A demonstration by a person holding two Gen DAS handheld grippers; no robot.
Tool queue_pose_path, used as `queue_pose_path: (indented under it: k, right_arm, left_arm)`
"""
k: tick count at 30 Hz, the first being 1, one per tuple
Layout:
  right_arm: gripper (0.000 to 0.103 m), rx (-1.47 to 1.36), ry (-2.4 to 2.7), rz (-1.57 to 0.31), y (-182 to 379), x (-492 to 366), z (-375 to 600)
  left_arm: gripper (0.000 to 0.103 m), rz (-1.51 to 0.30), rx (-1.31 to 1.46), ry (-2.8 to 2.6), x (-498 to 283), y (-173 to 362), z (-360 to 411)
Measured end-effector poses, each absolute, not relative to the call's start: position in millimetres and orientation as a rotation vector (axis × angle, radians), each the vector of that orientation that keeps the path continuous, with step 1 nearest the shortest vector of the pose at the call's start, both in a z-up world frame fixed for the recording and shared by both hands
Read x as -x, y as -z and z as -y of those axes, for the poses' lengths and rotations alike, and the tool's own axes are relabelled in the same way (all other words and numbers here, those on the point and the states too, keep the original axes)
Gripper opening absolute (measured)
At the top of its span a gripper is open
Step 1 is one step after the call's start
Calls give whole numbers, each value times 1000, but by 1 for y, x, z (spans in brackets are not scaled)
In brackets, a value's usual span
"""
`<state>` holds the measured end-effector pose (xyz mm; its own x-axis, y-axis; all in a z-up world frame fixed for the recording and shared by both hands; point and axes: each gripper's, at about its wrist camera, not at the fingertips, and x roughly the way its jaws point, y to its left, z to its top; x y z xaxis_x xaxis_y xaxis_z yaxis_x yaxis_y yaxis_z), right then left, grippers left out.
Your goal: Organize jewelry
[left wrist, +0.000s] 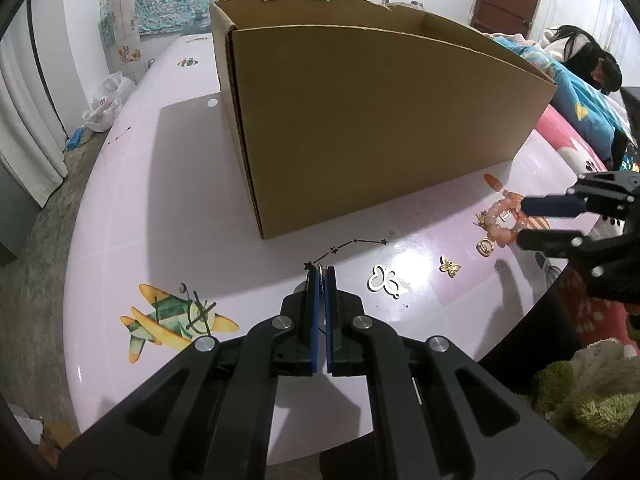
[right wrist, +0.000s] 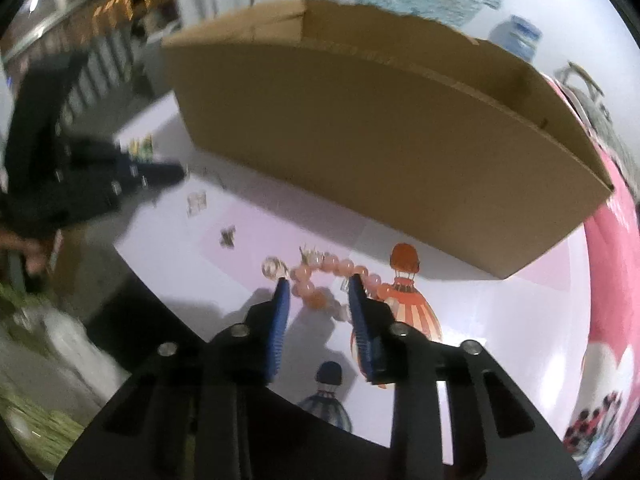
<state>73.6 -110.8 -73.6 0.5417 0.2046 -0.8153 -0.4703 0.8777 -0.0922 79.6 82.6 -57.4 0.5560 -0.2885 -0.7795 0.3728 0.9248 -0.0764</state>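
A pink bead bracelet point(right wrist: 320, 280) lies curled on the pale table, close to the front of the big brown box point(left wrist: 360, 120). Just beside it sit small gold rings point(left wrist: 485, 246). A little gold butterfly point(left wrist: 450, 265) and a white butterfly shape point(left wrist: 385, 280) lie flat nearby. The box stands open, and its inside is hard to see.

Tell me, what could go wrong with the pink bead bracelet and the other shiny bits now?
1. The right gripper has its jaws around only part of the pink bead bracelet, so it might slip out or dangle.
2. The gold ring lies right beside the bracelet and could get knocked.
3. The left gripper is shut on something tiny and thin; it could drop before reaching the cardboard box.
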Motion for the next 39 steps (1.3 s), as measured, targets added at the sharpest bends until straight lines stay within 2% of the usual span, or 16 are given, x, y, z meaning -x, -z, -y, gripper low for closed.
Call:
queue_pose_path:
  k: [2,4,8,17,21,23,24,26,27,28,34,39]
  right_arm:
    - [26,381,-410,-906,78,-72,108]
    - [10,406,-423,-918,82,-72,107]
    - [10,329,-431,-905,76,-72,117]
    - [10,30,-257,-762,26,-74,194]
    - [10,75,-149,-747,28,-76,202]
    - [10,109,-144,-801,39,-88,194]
    - [11,131,-142,-827,46,-89,188]
    - [24,160,-150,-854,54,-89,179]
    - [36,164,-153,-848,55,-86,177]
    - [40,157,-161,-828,53,-83,174]
    - [41,-34,-287,-877,64,-84,158]
    - [41,-44,-248,-915,81,-87,145]
  left_arm:
    - [2,-900,-101,390,-80,57,-83]
    - [2,-899,-101,388,-80,57,-83]
    - [2,-897,-97,388,-81,57,-86]
    - [2,-892,-103,388,-80,57,-85]
    - [2,-889,-106,384,-80,57,-84]
    - [2,-888,-105,384,-79,58,-84]
    - [2,-888,-106,384,-79,58,-84]
    - [2,-888,-107,384,-79,58,-84]
    - [2,-888,-108,382,-80,58,-84]
    - [2,-888,-109,382,-79,58,-84]
    - [2,-887,-103,379,-79,57,-83]
    - [2,-887,-95,378,-79,57,-83]
